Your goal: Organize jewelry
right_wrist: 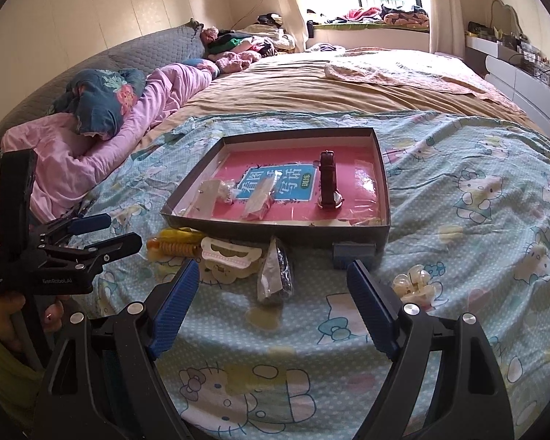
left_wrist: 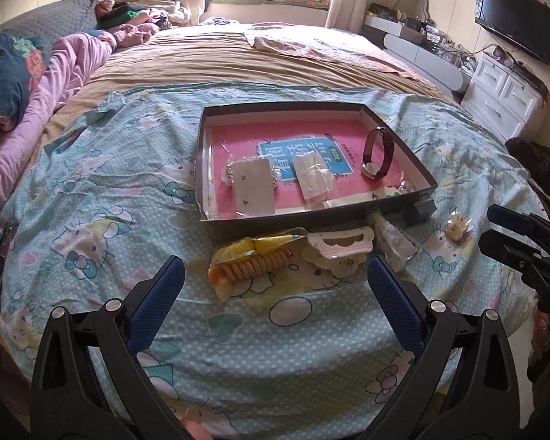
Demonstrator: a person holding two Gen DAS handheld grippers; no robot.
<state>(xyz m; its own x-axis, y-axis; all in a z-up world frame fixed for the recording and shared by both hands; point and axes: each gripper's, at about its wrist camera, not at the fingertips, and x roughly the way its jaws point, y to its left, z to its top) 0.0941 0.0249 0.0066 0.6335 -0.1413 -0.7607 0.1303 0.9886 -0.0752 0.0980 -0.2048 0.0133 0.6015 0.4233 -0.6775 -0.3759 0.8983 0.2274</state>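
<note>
Left gripper (left_wrist: 275, 275): we find the jaws spread wide and empty, above the cartoon-print sheet (left_wrist: 91, 190).
Right gripper (right_wrist: 273, 282): we find it equally wide apart, holding nothing.
Tray (left_wrist: 414, 161): dark shallow box on the sheet; we note a wristwatch (left_wrist: 376, 154) standing on edge and two bagged cards inside.
Loose items: yellow coil hair tie (left_wrist: 249, 260), pink-and-white hair claw (left_wrist: 339, 244), a clear packet (right_wrist: 275, 275) and a cream clip (right_wrist: 416, 282) lie just outside the tray's near wall.
</note>
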